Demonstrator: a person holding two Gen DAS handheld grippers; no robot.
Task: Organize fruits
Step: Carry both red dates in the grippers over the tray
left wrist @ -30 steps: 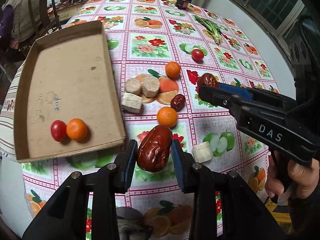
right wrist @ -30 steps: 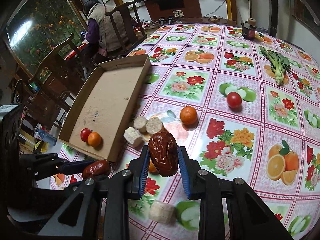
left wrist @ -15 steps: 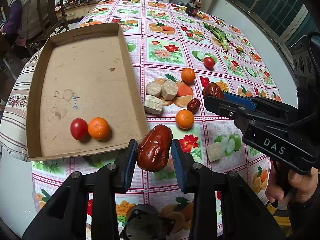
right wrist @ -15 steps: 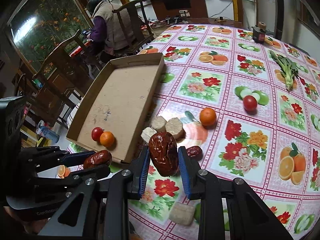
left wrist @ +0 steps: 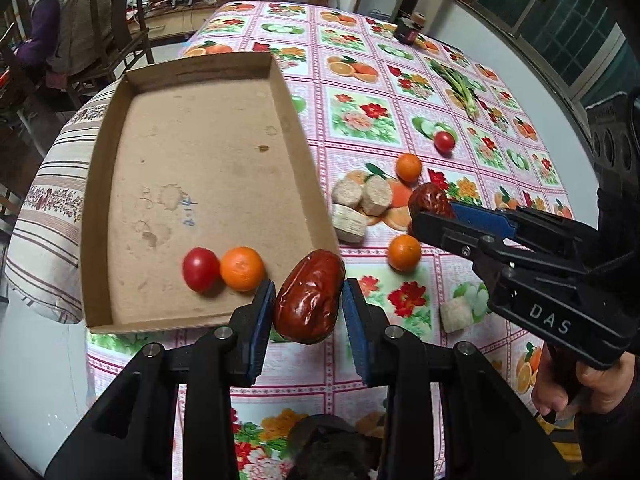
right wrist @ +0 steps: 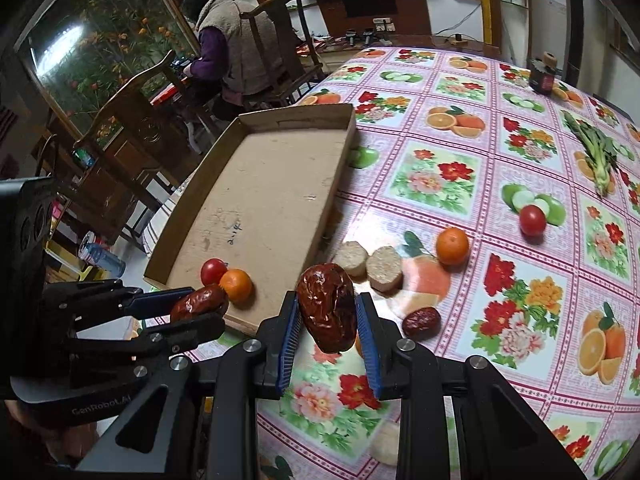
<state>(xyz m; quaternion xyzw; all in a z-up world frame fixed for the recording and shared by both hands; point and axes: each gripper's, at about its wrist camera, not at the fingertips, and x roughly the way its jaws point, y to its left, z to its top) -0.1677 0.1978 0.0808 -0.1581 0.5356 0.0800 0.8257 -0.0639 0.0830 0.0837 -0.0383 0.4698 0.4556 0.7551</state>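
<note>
My left gripper (left wrist: 308, 292) is shut on a large wrinkled red date (left wrist: 310, 298), which hangs over the near right corner of the cardboard tray (left wrist: 200, 140). A red tomato (left wrist: 201, 269) and a small orange (left wrist: 242, 269) lie in the tray. My right gripper (right wrist: 328, 304) is shut on a second big date (right wrist: 328, 308), held above the tablecloth just right of the tray (right wrist: 260, 200). Loose on the cloth are two oranges (left wrist: 409, 167) (left wrist: 404, 253), a tomato (left wrist: 445, 141) and a small date (right wrist: 421, 321).
Pale root slices (left wrist: 376, 196) and a cut chunk (left wrist: 456, 314) lie right of the tray. A leafy green stalk (left wrist: 460, 84) and a dark jar (left wrist: 412, 28) are further back. A person (right wrist: 236, 52) sits on a chair beyond the table.
Both grippers have carried their dates leftward toward the tray's near right corner. The grips are unchanged, and the fruit on the table and in the tray has not moved.
</note>
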